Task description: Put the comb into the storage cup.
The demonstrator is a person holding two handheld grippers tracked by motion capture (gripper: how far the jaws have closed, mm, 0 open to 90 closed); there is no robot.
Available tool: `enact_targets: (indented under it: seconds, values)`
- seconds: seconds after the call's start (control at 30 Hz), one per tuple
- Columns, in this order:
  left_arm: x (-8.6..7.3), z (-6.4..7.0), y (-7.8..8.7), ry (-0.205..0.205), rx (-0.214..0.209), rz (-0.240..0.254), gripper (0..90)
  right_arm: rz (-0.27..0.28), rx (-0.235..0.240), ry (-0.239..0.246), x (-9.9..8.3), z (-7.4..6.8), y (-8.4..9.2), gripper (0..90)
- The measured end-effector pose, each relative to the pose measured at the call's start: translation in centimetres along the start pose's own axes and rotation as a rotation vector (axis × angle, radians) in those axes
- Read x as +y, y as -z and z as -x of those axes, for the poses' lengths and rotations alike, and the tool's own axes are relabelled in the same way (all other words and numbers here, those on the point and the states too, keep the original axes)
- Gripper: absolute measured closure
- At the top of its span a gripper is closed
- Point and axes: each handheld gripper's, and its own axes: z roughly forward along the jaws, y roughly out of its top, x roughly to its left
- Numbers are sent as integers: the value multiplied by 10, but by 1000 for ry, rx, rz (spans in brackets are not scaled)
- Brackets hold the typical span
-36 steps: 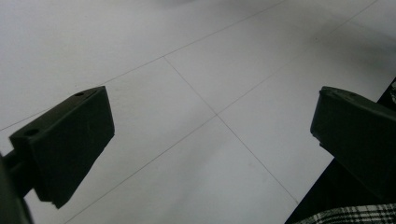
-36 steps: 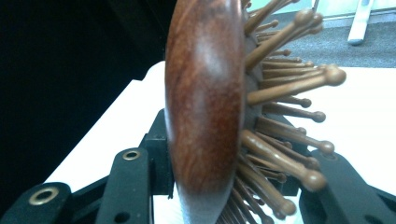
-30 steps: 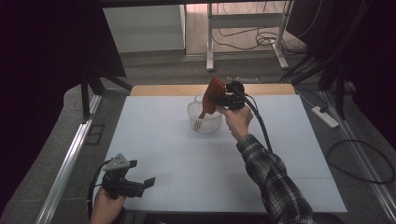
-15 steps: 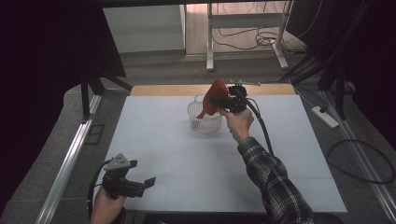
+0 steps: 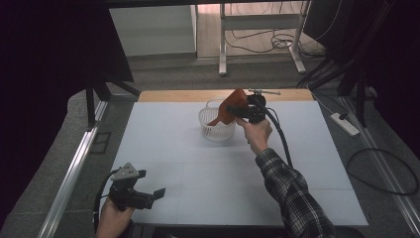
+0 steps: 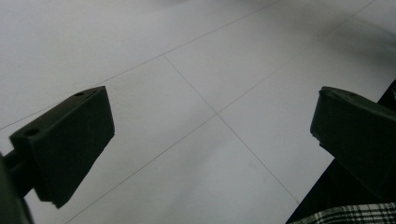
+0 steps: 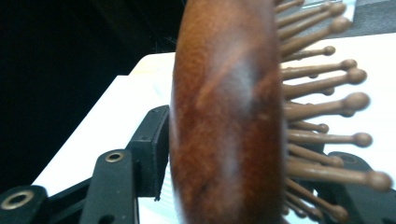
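Work in hand: the right gripper (image 5: 236, 110) holds a brown wooden brush (image 5: 229, 106) above a white basket (image 5: 216, 130) at the far middle of the table (image 5: 317, 163); I judge the brush is being let go into the basket.

Brush, place: in the air, its lower end dipping inside the basket rim, its broad head raised toward the gripper. In the right gripper view the brush (image 7: 229, 112) fills the space between the jaws, bristles (image 7: 322, 102) pointing to that view's right.

Brush, long axis: tilted, running from the gripper down and to the left in the high view, into the basket.

Right gripper: its jaws have just been opening, with the brush between them. The left jaw seems to stand just off the wooden back; the bristles hide the other jaw, so whether the pads press I cannot tell for sure.

Left gripper (image 5: 148, 196): jaws wide apart, nothing between them, low over the near left corner of the table. The left gripper view shows bare white tabletop (image 6: 201, 70) between the jaws.

Key relation: the basket lies directly below and slightly left of the right gripper; the brush already points into it, so the drop needs only a release.

Nearer hand: the right, at the basket; the left is well apart.

Risk: the long brush may lean on the rim and tip the light basket.
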Motion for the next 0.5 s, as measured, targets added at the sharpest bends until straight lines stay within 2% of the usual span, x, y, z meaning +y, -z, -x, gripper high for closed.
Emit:
enact_targets:
  seconds: [0.33, 0.5]
  values:
    - [0, 0, 0, 4, 0, 1, 0, -12, -35, 18, -2, 3, 0, 373]
    - [0, 0, 0, 5, 1, 1, 0, -17, -30, 30, -3, 4, 0, 364]
